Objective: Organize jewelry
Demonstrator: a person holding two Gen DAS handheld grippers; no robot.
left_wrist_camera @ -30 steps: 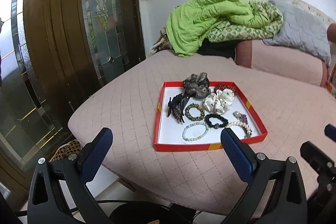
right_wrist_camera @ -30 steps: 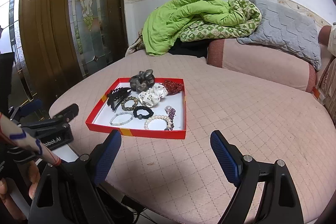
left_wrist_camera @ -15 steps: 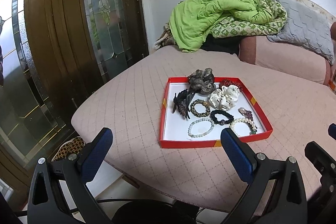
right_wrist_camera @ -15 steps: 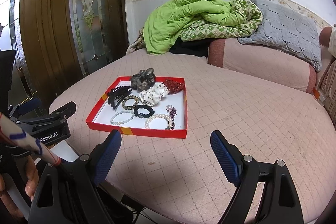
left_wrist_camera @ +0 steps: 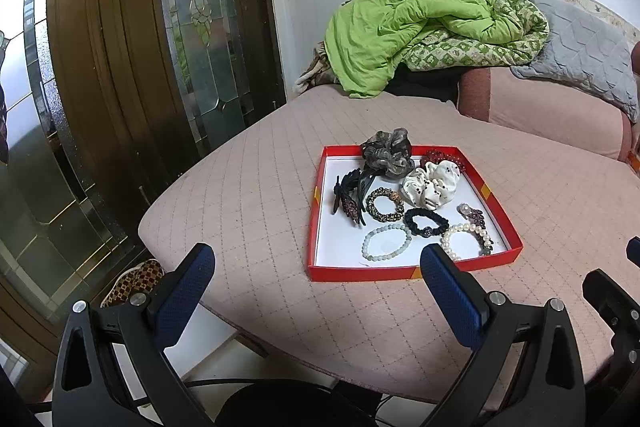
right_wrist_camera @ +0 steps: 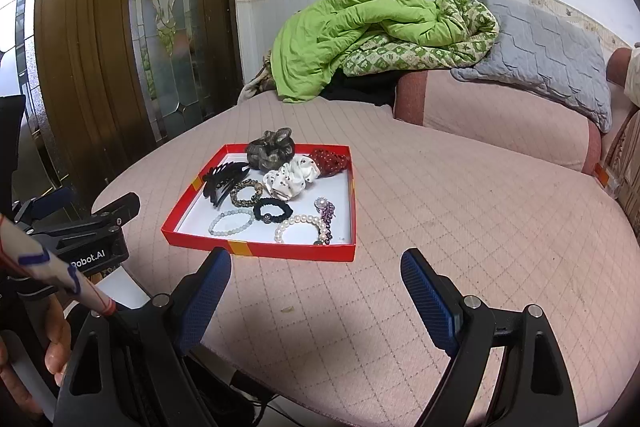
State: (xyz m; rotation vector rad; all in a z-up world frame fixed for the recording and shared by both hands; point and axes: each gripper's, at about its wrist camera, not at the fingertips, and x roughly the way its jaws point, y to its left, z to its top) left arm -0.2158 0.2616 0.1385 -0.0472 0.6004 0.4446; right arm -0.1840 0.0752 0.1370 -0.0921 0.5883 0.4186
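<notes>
Pink quilted bed (left_wrist_camera: 260,195), rounded corner. Shallow red cardboard tray (left_wrist_camera: 414,273) with white inside lies flat on it; behind the tray, crumpled lime-green quilt (left_wrist_camera: 400,23) and pink bolster (left_wrist_camera: 552,111) beside it.

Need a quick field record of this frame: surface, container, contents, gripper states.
surface: pink quilted bed
container: red tray, white inside
contents: grey scrunchie, white scrunchie, black hair claw, pale bead bracelet, pearl bracelet
left gripper: jaws open, empty, short of the tray
right gripper: jaws open, empty
background: green quilt

Red scrunchie (left_wrist_camera: 440,155) — half behind white scrunchie (left_wrist_camera: 430,183)
</notes>
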